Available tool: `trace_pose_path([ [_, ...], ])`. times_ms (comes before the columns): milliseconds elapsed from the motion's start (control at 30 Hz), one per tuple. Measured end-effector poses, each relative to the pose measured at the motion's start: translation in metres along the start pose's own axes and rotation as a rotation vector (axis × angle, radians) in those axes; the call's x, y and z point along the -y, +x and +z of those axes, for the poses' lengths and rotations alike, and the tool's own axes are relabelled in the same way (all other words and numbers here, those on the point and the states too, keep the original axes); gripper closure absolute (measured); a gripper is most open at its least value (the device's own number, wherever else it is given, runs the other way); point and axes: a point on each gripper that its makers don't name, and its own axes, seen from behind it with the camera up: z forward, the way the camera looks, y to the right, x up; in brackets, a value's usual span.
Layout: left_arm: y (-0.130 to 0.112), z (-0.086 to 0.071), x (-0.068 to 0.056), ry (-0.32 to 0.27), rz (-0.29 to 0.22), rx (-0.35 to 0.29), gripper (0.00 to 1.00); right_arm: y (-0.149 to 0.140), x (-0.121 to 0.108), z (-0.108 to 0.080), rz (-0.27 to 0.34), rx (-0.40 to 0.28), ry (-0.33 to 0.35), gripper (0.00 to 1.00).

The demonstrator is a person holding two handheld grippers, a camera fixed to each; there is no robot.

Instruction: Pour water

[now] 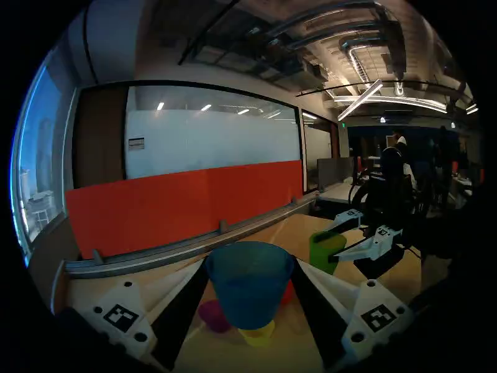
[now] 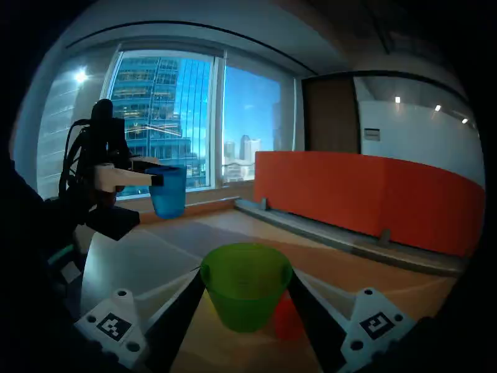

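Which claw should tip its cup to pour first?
Probably left: the left claw holds the blue cup higher than the green cup in the right claw. Which cup has water is unclear.

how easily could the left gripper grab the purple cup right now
Probably not easily: the left gripper has its jaws shut on the blue cup. The purple cup sits on the table just below it, so the blue cup would need setting down first.
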Motion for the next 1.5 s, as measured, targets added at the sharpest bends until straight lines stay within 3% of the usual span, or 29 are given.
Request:
trace_pose_path([
  [967,0.008,0.007,0.0,-0.023,0.029,-0.026,0.11,0.017,0.013,0.019,-0.031,-0.04,0.033,0.07],
  [1500,0.026,0.007,-0.001,-0.001,0.133,-0.046,0.11,0.024,0.037,0.029,-0.051,-0.053,0.088,0.08],
])
